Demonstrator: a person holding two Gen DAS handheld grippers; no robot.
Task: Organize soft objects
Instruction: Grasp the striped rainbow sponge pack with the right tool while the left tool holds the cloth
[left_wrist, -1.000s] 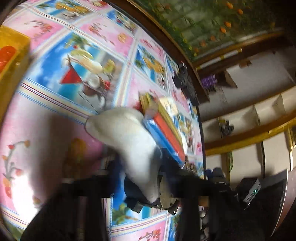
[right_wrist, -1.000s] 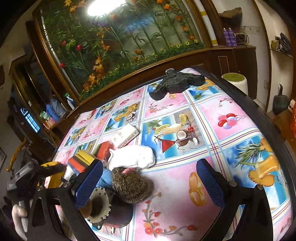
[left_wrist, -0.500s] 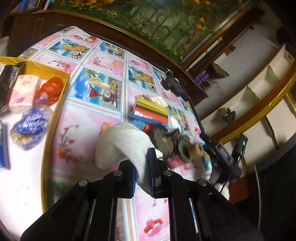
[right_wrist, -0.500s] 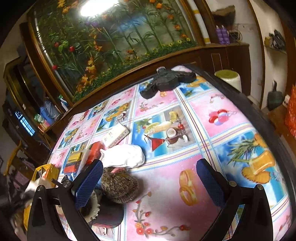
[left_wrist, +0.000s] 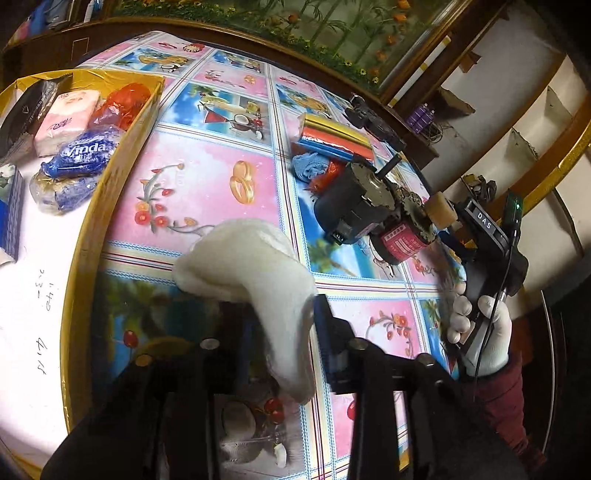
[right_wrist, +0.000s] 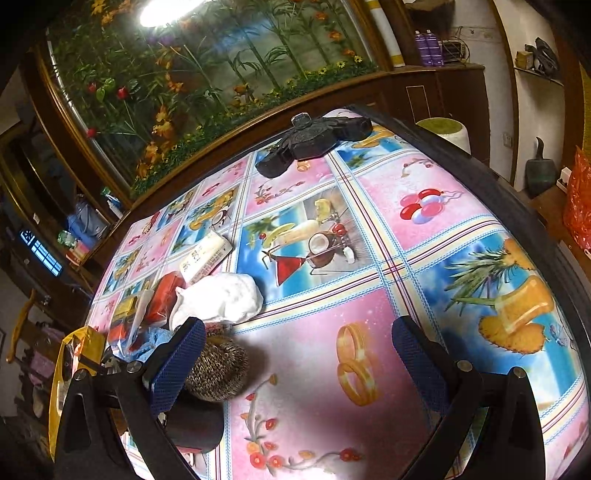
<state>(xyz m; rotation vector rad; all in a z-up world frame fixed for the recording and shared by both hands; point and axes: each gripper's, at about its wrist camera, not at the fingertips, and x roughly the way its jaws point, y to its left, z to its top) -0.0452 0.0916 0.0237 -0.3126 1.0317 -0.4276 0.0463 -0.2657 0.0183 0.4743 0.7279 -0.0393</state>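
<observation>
Since a moment ago, the left gripper (left_wrist: 280, 325) has carried the white soft cloth (left_wrist: 255, 273) away from the pile of things and closer to the yellow box (left_wrist: 110, 177). Before, its two fingers were pinched tight on the cloth. Now its jaws are opening, and the cloth still hangs between them, with its fat end drooping over the table near the box wall. The cloth is not in the box.

Inside the box lie a blue tissue pack (left_wrist: 79, 155), a pink tissue pack (left_wrist: 66, 122) and a red bag (left_wrist: 122, 103).

On the flowery tablecloth (left_wrist: 207, 184), past the cloth, sits a black motor (left_wrist: 354, 199) with a red label. Beside it are a blue knit thing (left_wrist: 308, 166) and a stack of bright striped packs (left_wrist: 332, 136).

To the side, a hand in a white glove (left_wrist: 476, 325) grips the handle of the other tool.

The right gripper (right_wrist: 299, 362) has its blue pads spread wide with nothing between them. It hangs over the pink part of the table. Just by its left pad is a brown speckled knit hat (right_wrist: 221, 373), and behind that lies another white soft cloth (right_wrist: 221, 299). A black gadget (right_wrist: 314, 140) sits at the far edge of the table.
</observation>
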